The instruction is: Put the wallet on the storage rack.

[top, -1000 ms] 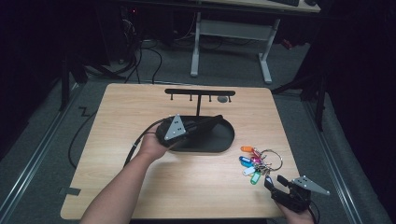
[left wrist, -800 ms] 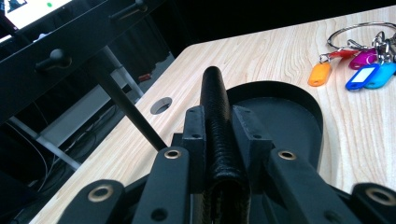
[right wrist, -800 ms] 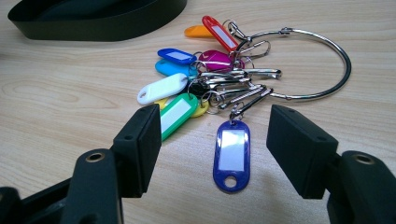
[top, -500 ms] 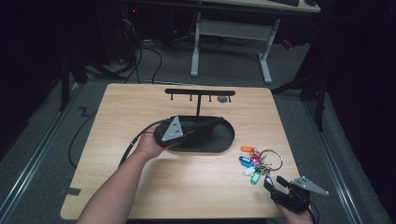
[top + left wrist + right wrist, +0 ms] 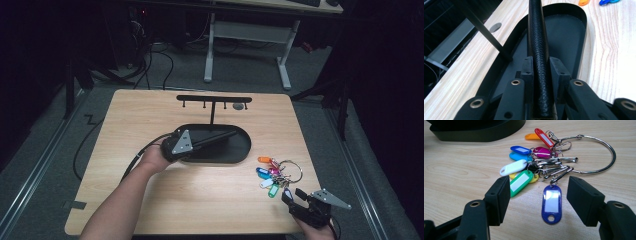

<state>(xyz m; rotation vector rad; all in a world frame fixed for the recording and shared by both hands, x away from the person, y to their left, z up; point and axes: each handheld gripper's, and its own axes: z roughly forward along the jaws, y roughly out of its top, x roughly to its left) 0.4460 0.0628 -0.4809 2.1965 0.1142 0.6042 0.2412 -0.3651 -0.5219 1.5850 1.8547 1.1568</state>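
Note:
My left gripper [image 5: 197, 142] [image 5: 541, 72] is shut on a black textured rod [image 5: 217, 137] [image 5: 537, 37], which reaches out low over a black oval tray [image 5: 240, 155] [image 5: 574, 30]. A thin post rises from the tray to a black hook bar [image 5: 214, 98]. A bunch of coloured key tags on a metal ring [image 5: 275, 172] [image 5: 541, 162] lies on the wood to the right of the tray. My right gripper [image 5: 295, 196] [image 5: 539, 197] stands open just in front of the bunch. A dark blue tag [image 5: 551, 203] lies between its jaws, untouched.
A grey round hole [image 5: 239, 106] [image 5: 495, 25] sits in the tabletop behind the tray. My left gripper's cable [image 5: 135, 160] trails off the table's left side. The near table edge [image 5: 200, 232] runs close under my right hand. A white desk frame [image 5: 245, 45] stands beyond the table.
My left gripper has sunk a little toward the tray with the rod still in it. The right gripper and the key tags have not moved.

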